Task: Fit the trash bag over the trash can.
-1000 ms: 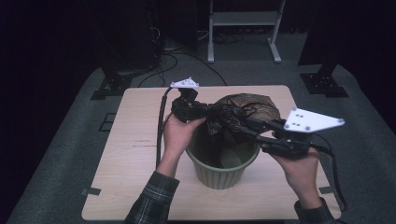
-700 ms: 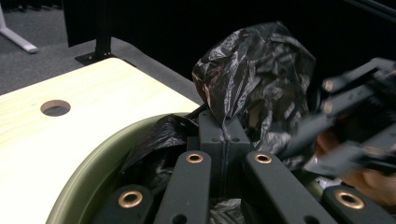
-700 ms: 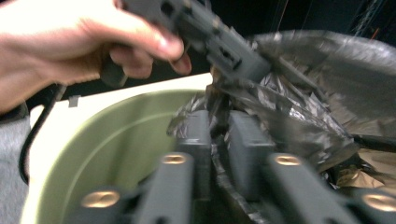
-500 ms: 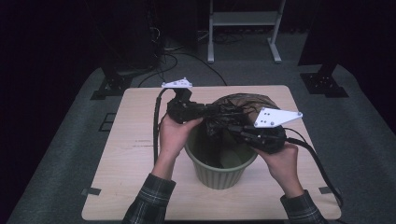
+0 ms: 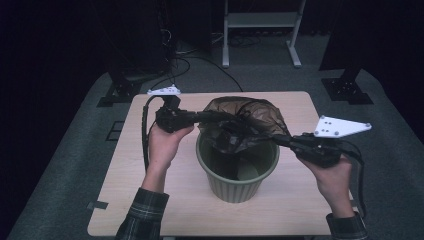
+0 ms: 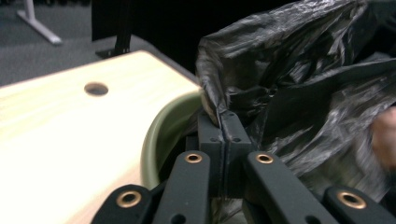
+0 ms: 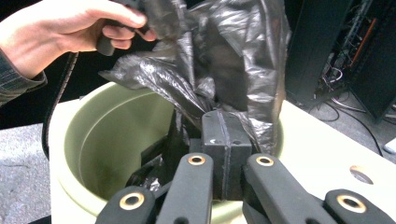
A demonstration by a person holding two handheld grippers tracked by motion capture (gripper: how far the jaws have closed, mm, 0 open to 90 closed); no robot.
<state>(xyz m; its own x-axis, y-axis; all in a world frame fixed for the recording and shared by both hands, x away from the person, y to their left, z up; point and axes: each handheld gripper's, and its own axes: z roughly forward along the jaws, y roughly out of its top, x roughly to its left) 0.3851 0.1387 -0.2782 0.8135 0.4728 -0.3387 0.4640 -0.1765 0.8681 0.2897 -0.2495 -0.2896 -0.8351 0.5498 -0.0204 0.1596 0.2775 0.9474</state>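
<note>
Plainly, no brand, label or readable writing shows on anything. The black plastic bag (image 5: 240, 122) hangs bunched over the green ribbed bin (image 5: 235, 172), which stands near the middle of the wooden surface (image 5: 125, 175), slightly toward its near edge. The left hand-held gripper (image 5: 227, 120) has its jaws pressed together on the bag's edge; the right hand-held gripper (image 5: 265, 136), jaws having just closed, likewise pinches a fold of the bag above the bin's rim.

Dim room, lit tabletop (image 5: 150, 200); glare on its wood; foreground softly blurred.
</note>
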